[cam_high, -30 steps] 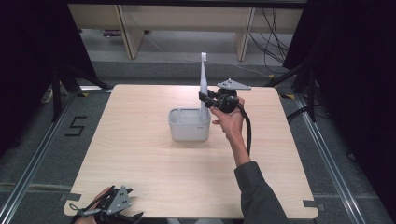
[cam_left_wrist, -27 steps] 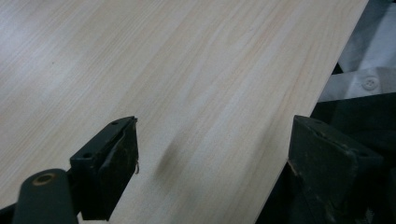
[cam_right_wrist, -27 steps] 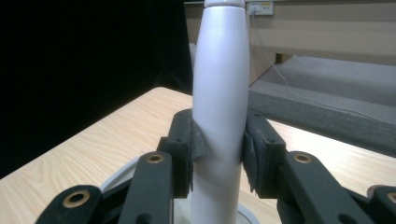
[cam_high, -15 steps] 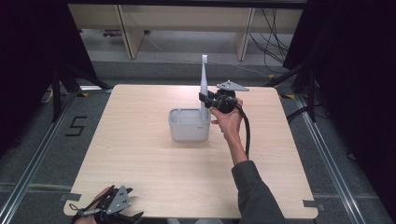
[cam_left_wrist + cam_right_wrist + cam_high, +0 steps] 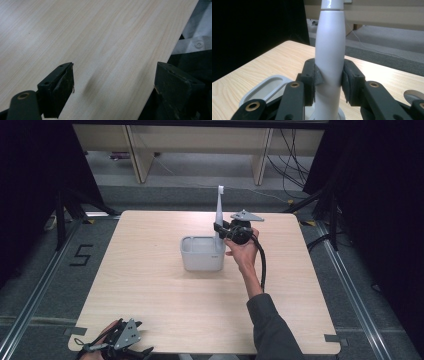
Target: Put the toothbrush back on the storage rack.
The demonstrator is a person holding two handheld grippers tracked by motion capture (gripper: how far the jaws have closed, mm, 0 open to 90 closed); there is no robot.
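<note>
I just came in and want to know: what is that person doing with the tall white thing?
A person is working at a wooden table with a gripper in each hand. The right gripper is clamped on a tall white electric toothbrush, holding it upright at the grey holder; its lower end sits at a round opening there. The left gripper is open with nothing between its jaws, near the table's front edge.

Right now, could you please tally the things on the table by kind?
White electric toothbrush, upright in the right gripper: 1
Grey holder: 1
Grippers, counting the left gripper at the near edge: 2
Total: 4
</note>
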